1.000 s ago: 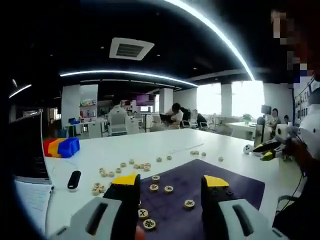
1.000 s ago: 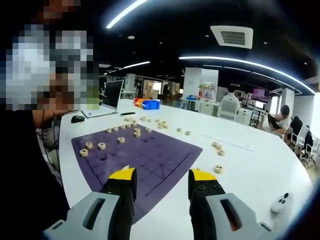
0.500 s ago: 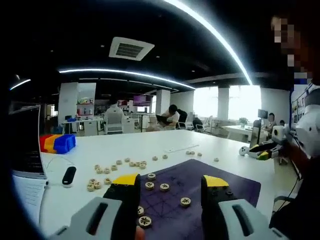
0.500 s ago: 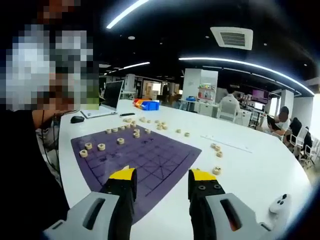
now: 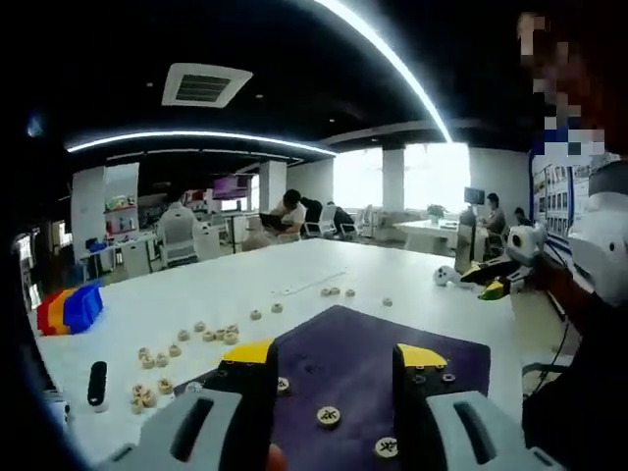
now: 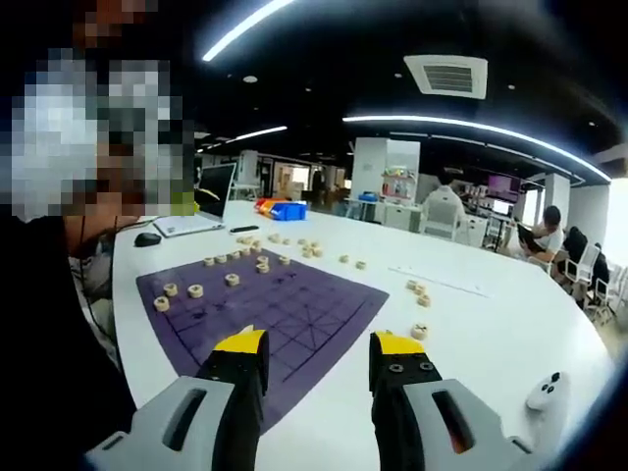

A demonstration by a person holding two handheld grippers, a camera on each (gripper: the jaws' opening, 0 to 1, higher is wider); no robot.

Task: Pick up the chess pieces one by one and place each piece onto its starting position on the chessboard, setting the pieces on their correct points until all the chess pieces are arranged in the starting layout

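Left gripper (image 5: 335,355): jaws apart, nothing between them, held above the near edge of the purple chessboard (image 5: 383,348); right gripper (image 6: 311,345): jaws apart, empty, above the chessboard's corner; a few chess pieces (image 6: 193,290) stand on the board, the others lie scattered on the white table (image 6: 491,329) beside its far edge; a laptop (image 6: 211,196) stands beyond.

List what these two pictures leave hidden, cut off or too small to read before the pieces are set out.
- Characters on the chess pieces: too small and blurred in the right gripper view.
- Near part of the purple chessboard: hidden behind the left gripper in its own view.
- Piece by a jaw: partly covered.
- Laptop screen: seen edge-on, unreadable.
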